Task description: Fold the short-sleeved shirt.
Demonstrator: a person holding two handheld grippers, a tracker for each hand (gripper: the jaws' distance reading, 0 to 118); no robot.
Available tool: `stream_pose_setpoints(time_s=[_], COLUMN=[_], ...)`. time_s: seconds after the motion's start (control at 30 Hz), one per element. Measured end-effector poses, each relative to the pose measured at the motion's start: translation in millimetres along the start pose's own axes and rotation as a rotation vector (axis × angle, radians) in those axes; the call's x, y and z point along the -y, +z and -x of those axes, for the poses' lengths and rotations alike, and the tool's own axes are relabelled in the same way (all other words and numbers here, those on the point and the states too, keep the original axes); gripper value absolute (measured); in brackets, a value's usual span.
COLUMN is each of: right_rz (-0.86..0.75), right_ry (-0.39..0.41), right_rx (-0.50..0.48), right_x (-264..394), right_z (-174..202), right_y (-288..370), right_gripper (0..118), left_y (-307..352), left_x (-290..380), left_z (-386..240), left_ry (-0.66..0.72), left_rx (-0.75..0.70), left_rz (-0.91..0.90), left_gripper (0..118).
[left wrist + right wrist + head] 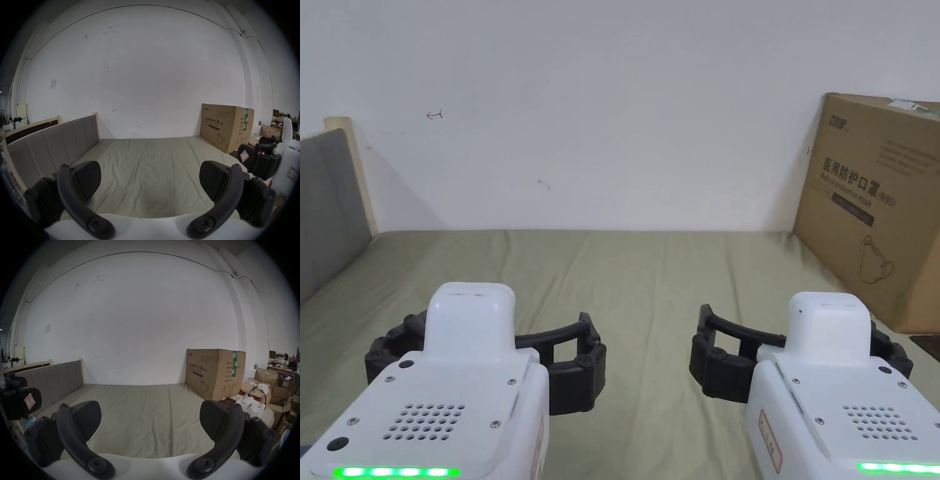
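Two white hand-held tools hover side by side above a bed covered in an olive-green sheet. The left tool has its black jaws spread wide with nothing between them, as its own camera confirms. The right tool is likewise parted and empty, its pads set well apart over the bare sheet. From the left gripper view, the right tool shows at the frame's right edge; from the right gripper view, the left tool shows at the left edge. A grey padded headboard runs along the bed's left side. A large cardboard box stands on the bed's far right corner against the white wall. More cartons are stacked beyond the box. Where the short-sleeved shirt lies cannot be told from these frames.
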State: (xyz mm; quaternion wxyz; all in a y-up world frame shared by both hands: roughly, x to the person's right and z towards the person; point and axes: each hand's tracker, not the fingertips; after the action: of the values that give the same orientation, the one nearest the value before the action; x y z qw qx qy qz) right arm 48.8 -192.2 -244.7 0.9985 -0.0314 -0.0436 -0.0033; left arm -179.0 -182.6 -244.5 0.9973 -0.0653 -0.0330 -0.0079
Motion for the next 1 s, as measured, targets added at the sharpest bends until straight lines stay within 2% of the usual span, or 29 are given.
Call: stream_pose_setpoints(time_s=[1.0], right_rz=[0.008], right_ry=[-0.005], right_rx=[-0.006], right_x=[1.6], right_z=[-0.1], right_y=[-1.0], right_gripper=[118], left_y=[-2.6], left_x=[3.3], left_z=[-2.3], left_ry=[-0.025], left_rx=[-0.035], left_rz=[-0.008], left_gripper=[118])
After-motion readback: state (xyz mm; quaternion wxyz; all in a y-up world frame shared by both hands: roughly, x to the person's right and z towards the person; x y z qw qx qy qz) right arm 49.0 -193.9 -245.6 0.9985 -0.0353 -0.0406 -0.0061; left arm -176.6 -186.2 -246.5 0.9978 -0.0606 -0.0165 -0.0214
